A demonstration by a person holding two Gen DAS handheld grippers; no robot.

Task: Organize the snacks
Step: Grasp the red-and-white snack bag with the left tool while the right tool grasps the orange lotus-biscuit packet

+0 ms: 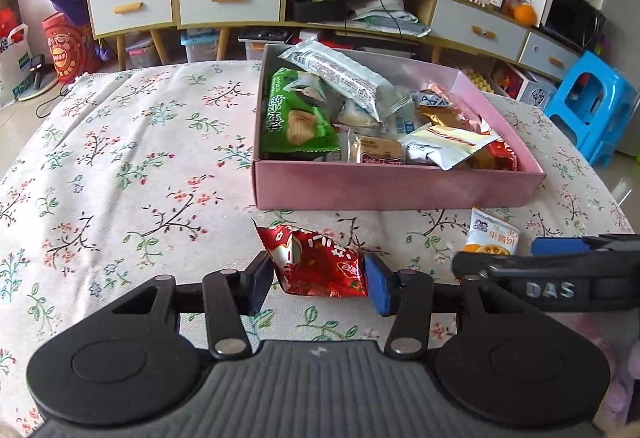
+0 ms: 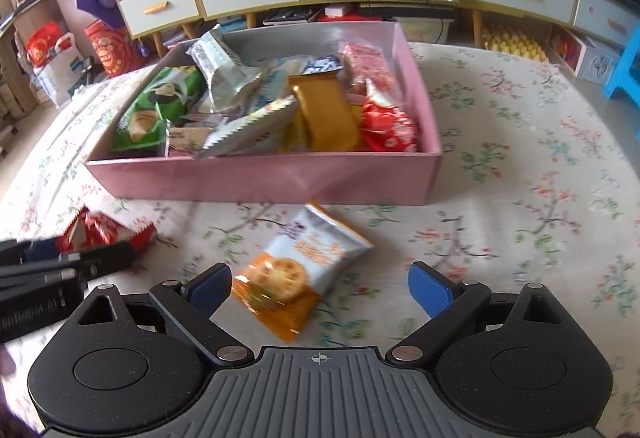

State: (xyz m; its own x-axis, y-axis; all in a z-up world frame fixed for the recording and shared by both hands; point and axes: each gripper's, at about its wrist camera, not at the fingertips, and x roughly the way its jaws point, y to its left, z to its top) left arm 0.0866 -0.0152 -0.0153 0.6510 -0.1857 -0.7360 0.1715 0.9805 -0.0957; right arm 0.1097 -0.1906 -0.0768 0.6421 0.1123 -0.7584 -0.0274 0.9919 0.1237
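Observation:
A red foil snack packet (image 1: 316, 262) sits between the pads of my left gripper (image 1: 318, 280), which is shut on it just above the floral tablecloth, in front of the pink box (image 1: 380, 185). The box holds several wrapped snacks, among them a green packet (image 1: 294, 117). In the right wrist view my right gripper (image 2: 320, 288) stands open over an orange-and-white cracker packet (image 2: 304, 262) lying on the cloth. The packet is close to the left finger and nothing presses on it. The same red packet (image 2: 100, 232) shows at the far left, beside the pink box (image 2: 260, 177).
The floral tablecloth (image 1: 120, 177) covers the table. Behind it runs a low cabinet with white drawers (image 1: 228, 1) and cluttered shelves. A blue plastic stool (image 1: 588, 105) stands at the right and red bags (image 1: 66, 45) on the floor at the left.

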